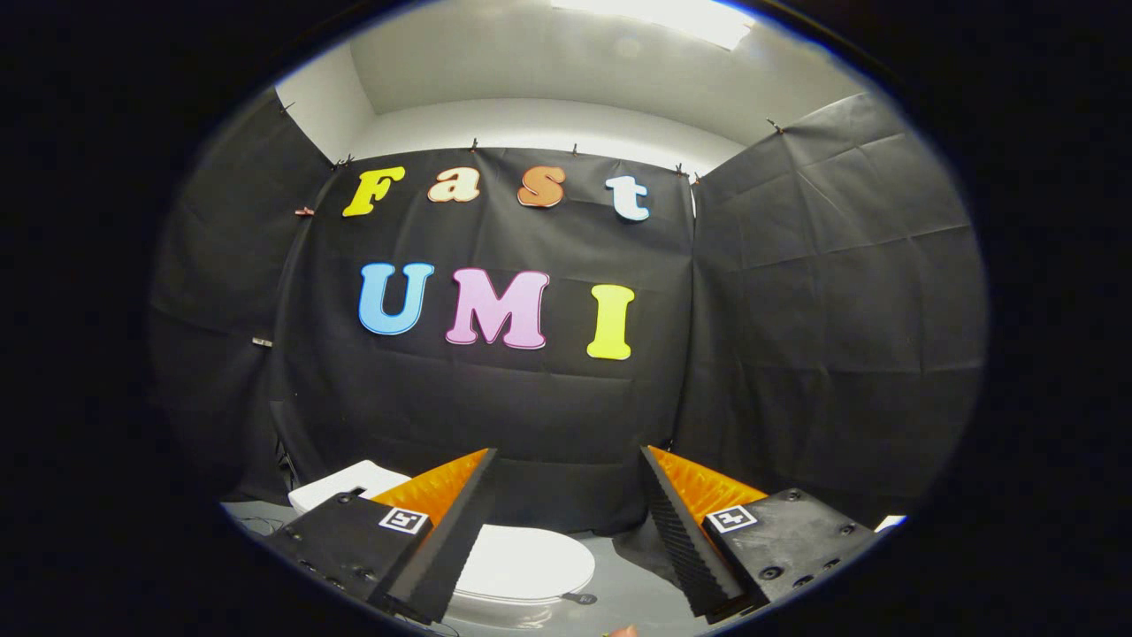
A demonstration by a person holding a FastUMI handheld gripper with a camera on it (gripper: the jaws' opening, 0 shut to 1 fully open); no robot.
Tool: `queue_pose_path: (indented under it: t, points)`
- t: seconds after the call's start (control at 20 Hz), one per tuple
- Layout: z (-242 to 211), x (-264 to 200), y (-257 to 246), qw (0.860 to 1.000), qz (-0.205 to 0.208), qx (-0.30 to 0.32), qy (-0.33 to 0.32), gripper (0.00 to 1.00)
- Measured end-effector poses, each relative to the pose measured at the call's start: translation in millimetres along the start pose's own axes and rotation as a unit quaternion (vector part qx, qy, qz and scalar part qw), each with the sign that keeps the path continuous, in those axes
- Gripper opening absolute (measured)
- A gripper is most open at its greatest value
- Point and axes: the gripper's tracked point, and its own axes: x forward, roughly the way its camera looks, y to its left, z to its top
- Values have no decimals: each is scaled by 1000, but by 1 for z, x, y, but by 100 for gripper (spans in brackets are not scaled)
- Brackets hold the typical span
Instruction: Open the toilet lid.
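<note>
A white toilet (522,566) stands on the floor below and just ahead of my fingers, its lid (531,559) lying flat and closed over the bowl. Its white tank (340,485) rises behind the left finger, which hides part of it. My gripper (568,460) hovers above the toilet, well clear of the lid, with both fingers spread wide and nothing between them.
Black cloth walls close the booth in behind the toilet and on both sides. Grey floor (628,584) shows to the right of the bowl. A small dark object (579,599) lies on the floor by the bowl's front right. A white thing (891,522) peeks out past the right finger.
</note>
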Motion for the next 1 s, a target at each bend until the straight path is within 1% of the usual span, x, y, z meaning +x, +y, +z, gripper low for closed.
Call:
queue_pose_path:
  t: [0.15,0.3,0.55,0.85,1.0]
  points:
    - [-16,9,0,1000,7,2,-18,98]
    - [-49,24,-7,999,6,-17,-31,98]
    - [-129,43,-14,999,12,-21,29,98]
    - [-204,60,-36,999,4,-9,49,98]
    - [-232,67,-40,999,17,-8,39,98]
